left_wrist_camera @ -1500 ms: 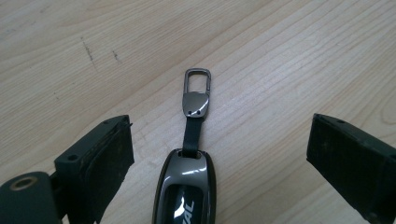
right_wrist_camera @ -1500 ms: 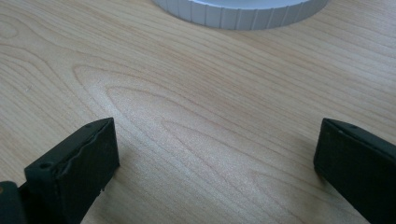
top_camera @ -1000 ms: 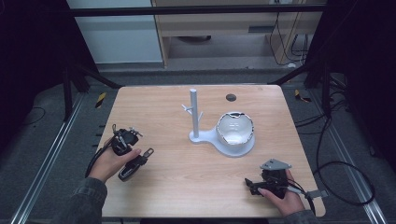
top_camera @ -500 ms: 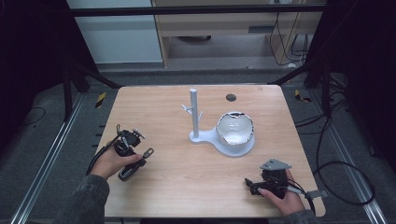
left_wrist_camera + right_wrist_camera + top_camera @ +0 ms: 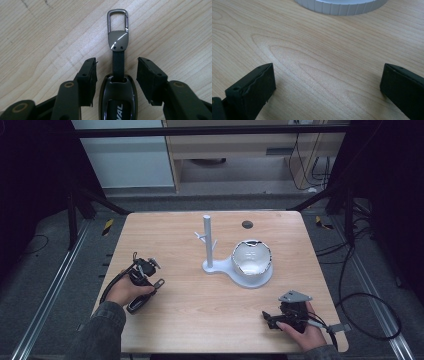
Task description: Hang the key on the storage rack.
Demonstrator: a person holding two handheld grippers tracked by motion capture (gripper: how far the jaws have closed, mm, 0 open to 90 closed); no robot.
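The left claw (image 5: 117, 75) has just been closing, jaws apart, not yet touching the key fob (image 5: 118, 95) between them; its clip (image 5: 117, 17) points to twelve o'clock.

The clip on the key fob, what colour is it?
The clip is dark grey metal, shown best in the left gripper view.

A dark key fob (image 5: 118, 97) with strap and metal clip lies flat on the table.

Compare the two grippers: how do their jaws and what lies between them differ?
The left gripper has a black key fob between its jaws, which have just been closing without touching it yet; the right gripper has bare table. The left's jaws stand narrower, the right's wide. Both are black.
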